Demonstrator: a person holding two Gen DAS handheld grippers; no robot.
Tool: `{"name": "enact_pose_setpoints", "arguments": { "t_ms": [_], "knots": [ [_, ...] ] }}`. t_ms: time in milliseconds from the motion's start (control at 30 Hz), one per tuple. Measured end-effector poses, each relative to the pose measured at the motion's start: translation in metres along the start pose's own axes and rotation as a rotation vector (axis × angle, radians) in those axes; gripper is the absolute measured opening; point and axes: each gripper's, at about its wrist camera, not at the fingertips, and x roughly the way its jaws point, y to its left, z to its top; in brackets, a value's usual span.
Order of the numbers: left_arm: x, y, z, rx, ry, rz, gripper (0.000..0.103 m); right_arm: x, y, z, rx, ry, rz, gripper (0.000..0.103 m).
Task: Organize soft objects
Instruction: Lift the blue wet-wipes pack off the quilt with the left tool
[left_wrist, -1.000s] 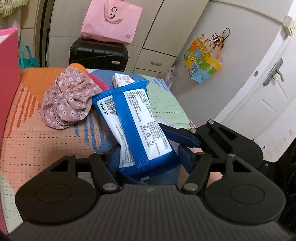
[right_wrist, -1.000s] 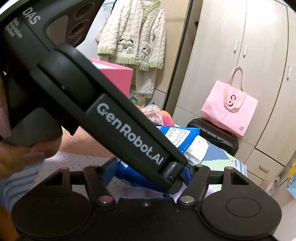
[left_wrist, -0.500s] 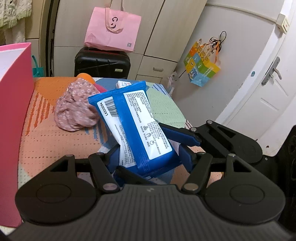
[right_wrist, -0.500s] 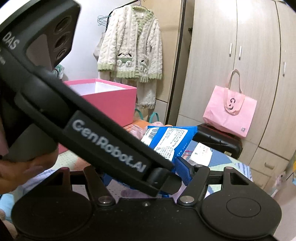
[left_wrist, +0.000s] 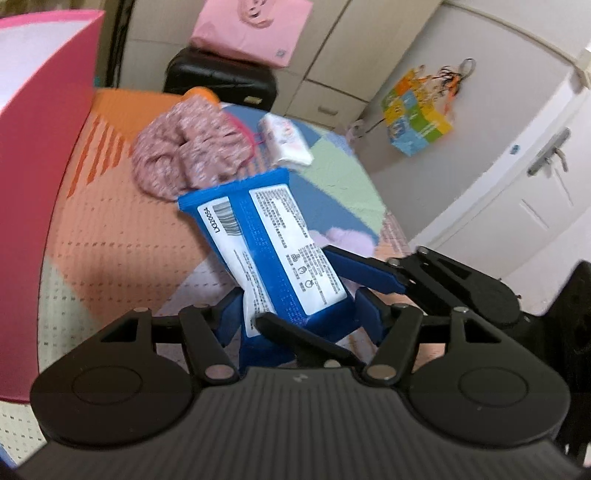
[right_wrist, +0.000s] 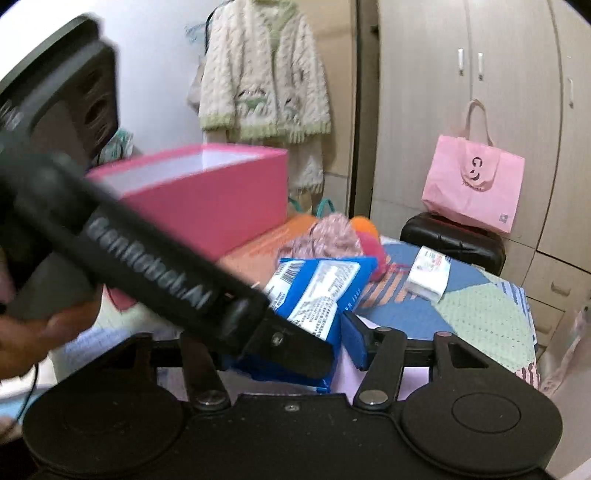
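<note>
A blue pack of wipes (left_wrist: 273, 251) with a white label is held off the patchwork table. My left gripper (left_wrist: 295, 314) is shut on its near end. My right gripper (right_wrist: 295, 332) also has its blue fingers at the pack (right_wrist: 314, 291), but the left gripper's body hides how they stand. A pink floral fabric cap (left_wrist: 188, 151) lies behind the pack, with an orange and pink soft thing (right_wrist: 365, 232) behind it. A small white tissue pack (left_wrist: 286, 142) lies to the right of the cap. The pink box (left_wrist: 40, 122) stands at the left.
The round table has a colourful woven cover (left_wrist: 110, 236). Behind it stand a black suitcase (right_wrist: 454, 236) with a pink tote bag (right_wrist: 476, 184) on top, and wardrobe doors. A white knitted cardigan (right_wrist: 266, 77) hangs at the back. A door (left_wrist: 535, 192) is to the right.
Both grippers have lifted and swung the blue pack left toward the pink box, which now looms larger. The white tissue pack has come into clear view.
</note>
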Motion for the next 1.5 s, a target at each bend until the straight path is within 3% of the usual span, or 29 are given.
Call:
{"name": "enact_pose_setpoints", "arguments": {
  "t_ms": [100,167,233,300,467,533,667,833,967,1100,1333,1500],
  "knots": [
    [0.000,0.003,-0.003,-0.003,-0.015,0.028,0.064,0.002,0.004,-0.002,-0.023,0.012,-0.017,0.063],
    [-0.004,0.004,-0.004,0.005,-0.042,0.055,0.066,-0.001,0.010,-0.003,-0.052,0.019,-0.052,0.067],
    [-0.007,0.003,-0.004,0.026,-0.077,0.105,0.067,-0.005,0.016,-0.004,-0.095,0.031,-0.096,0.081],
    [-0.008,0.003,-0.002,0.041,-0.094,0.119,0.067,-0.004,0.019,-0.004,-0.131,0.041,-0.112,0.081],
    [-0.001,0.016,-0.001,-0.023,-0.079,0.068,0.066,-0.002,0.028,-0.001,-0.205,0.050,-0.110,0.080],
    [0.000,0.018,-0.001,-0.021,-0.069,0.018,0.056,0.000,0.034,-0.001,-0.247,0.059,-0.109,0.079],
    [0.000,0.025,-0.003,-0.048,-0.082,-0.011,0.049,0.006,0.039,0.004,-0.279,0.101,-0.086,0.077],
    [0.005,0.023,-0.012,-0.060,-0.108,0.002,0.048,0.012,0.024,0.009,-0.181,0.113,-0.049,0.080],
    [0.005,0.021,-0.015,-0.042,-0.111,0.021,0.050,0.020,0.037,0.002,-0.254,0.107,-0.105,0.081],
    [0.009,0.030,-0.013,-0.117,-0.049,-0.057,0.054,0.022,0.043,-0.001,-0.262,0.101,-0.145,0.077],
    [-0.008,-0.003,-0.022,0.051,-0.136,0.027,0.051,0.013,0.047,0.004,-0.230,0.082,-0.146,0.066],
    [-0.029,-0.018,-0.016,0.130,-0.190,0.042,0.051,-0.002,0.048,0.012,-0.217,0.024,-0.156,0.066]
  ]
}}
